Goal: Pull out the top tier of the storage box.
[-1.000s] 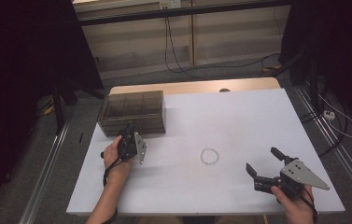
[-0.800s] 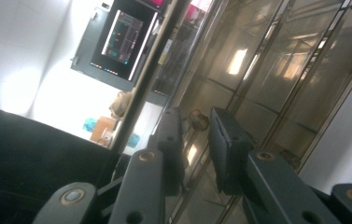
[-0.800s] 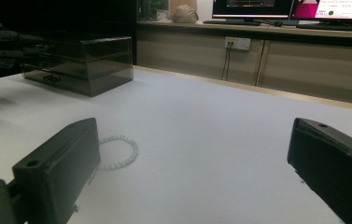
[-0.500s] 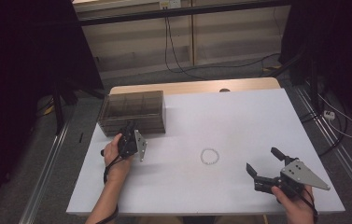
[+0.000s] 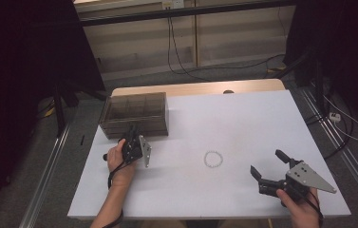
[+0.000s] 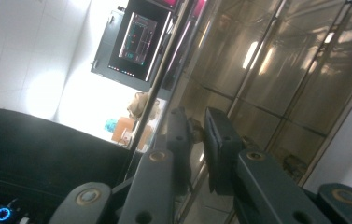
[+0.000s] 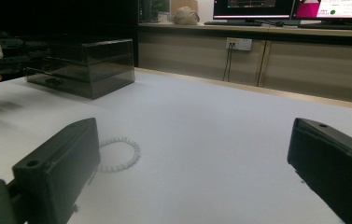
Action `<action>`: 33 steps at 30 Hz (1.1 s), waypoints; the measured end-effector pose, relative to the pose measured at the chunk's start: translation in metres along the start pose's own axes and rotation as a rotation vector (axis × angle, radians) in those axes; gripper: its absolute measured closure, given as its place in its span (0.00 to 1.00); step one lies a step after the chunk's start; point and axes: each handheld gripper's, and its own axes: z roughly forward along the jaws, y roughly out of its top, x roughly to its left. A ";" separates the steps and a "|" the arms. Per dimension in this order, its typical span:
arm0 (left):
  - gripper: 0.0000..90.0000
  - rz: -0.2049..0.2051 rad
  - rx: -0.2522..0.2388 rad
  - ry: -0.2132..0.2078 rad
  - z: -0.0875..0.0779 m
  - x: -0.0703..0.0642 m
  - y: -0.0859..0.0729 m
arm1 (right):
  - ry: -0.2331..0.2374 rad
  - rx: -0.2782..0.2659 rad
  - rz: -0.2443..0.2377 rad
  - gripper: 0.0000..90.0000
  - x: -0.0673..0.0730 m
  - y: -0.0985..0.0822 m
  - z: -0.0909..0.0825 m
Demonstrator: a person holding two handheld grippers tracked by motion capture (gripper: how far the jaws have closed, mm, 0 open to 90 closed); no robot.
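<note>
Left gripper [image 5: 132, 134] at the smoked box [image 5: 136, 114]; right gripper [image 5: 268, 169] spread wide.
Left jaws have just been closing, pinching the box's front handle near the table's [image 5: 243, 114] left edge; bead bracelet [image 5: 213, 158] lies mid-table.

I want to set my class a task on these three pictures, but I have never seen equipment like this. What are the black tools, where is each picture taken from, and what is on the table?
A person sits at a white table with a hand-held two-jaw gripper in each hand. One picture looks down from above; the other two come from cameras riding on the grippers, looking along their black jaws.

The left gripper is at the front of a dark see-through drawer box. Its jaws have just been closing; in its own view they are nearly together on a small knob on the box front.

The right gripper rests with its jaws wide open, holding nothing. A small white bead bracelet lies on the table, apart from it.
</note>
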 end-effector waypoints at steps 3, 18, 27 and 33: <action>0.91 0.013 -0.001 0.002 -0.001 0.001 0.001 | -0.001 0.000 0.000 0.02 0.000 0.000 0.000; 1.00 0.039 -0.024 -0.004 -0.014 0.001 0.003 | 0.002 -0.003 0.000 0.02 0.001 0.001 0.001; 0.91 0.045 -0.018 -0.012 -0.012 0.001 -0.001 | 0.006 -0.002 -0.007 0.02 0.002 0.001 0.002; 0.88 0.050 -0.003 -0.023 -0.005 0.003 -0.003 | 0.004 -0.001 -0.006 0.02 0.001 0.001 0.002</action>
